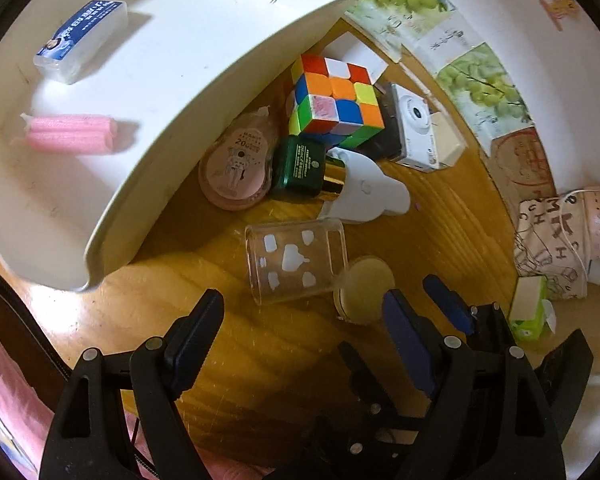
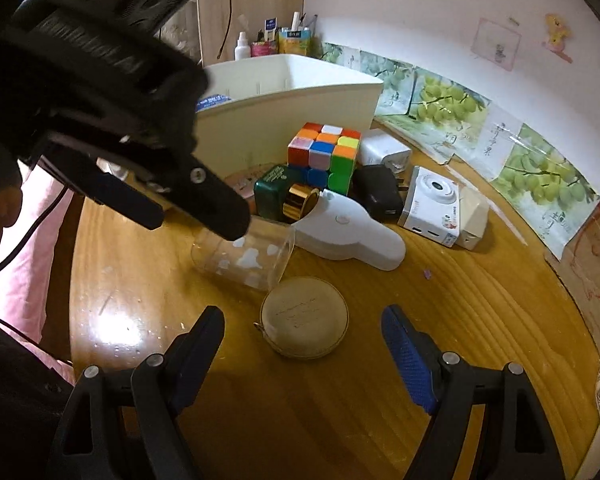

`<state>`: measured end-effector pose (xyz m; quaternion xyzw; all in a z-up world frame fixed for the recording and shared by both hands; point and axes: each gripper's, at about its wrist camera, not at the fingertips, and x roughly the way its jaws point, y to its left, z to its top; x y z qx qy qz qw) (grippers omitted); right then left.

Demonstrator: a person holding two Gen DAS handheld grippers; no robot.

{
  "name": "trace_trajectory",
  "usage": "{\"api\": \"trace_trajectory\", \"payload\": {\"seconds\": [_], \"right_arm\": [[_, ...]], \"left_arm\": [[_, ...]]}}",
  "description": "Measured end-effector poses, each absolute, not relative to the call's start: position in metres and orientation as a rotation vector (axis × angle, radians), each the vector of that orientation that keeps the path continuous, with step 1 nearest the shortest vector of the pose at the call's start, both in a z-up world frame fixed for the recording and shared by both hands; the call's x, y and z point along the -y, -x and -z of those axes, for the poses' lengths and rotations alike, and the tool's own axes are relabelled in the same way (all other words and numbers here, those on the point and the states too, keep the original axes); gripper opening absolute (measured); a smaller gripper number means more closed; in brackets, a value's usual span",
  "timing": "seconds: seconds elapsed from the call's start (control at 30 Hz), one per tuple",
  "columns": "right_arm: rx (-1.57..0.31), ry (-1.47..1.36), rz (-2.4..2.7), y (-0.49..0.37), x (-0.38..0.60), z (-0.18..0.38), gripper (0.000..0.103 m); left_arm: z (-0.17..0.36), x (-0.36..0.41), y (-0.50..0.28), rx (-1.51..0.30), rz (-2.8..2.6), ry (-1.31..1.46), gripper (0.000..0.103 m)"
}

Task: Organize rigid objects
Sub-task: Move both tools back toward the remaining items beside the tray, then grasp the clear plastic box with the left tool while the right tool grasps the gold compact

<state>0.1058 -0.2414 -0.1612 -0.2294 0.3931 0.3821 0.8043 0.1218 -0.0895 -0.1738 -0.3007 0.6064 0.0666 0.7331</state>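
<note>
A clear jar (image 1: 296, 266) lies on its side on the wooden desk (image 1: 260, 360), its mouth touching a round beige case (image 2: 305, 317) at its 4 o'clock. The left gripper (image 1: 304, 340) hangs over the jar, jaws apart and empty; the right gripper (image 2: 303, 344) is likewise spread and empty, the case lying just ahead of its jaws. At 12 o'clock crowd a white gadget (image 1: 364, 190), green bottle (image 1: 300, 168), cube (image 1: 334, 100) and camera (image 1: 414, 130). At 10 o'clock a white bin (image 1: 204, 92) holds pink rolls (image 1: 70, 134) and a small box (image 1: 80, 40). Grape pictures (image 2: 440, 100) line the white wall.
</note>
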Motion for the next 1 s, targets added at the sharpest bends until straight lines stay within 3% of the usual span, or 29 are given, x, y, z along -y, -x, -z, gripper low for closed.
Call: {"api": "trace_trajectory", "payload": {"seconds": [1.0], "right_arm": [[-0.919, 0.468, -0.836, -0.131, 0.234, 0.187, 0.081]], "left_arm": [[0.214, 0.085, -0.161, -1.476, -0.264, 0.647, 0.081]]}}
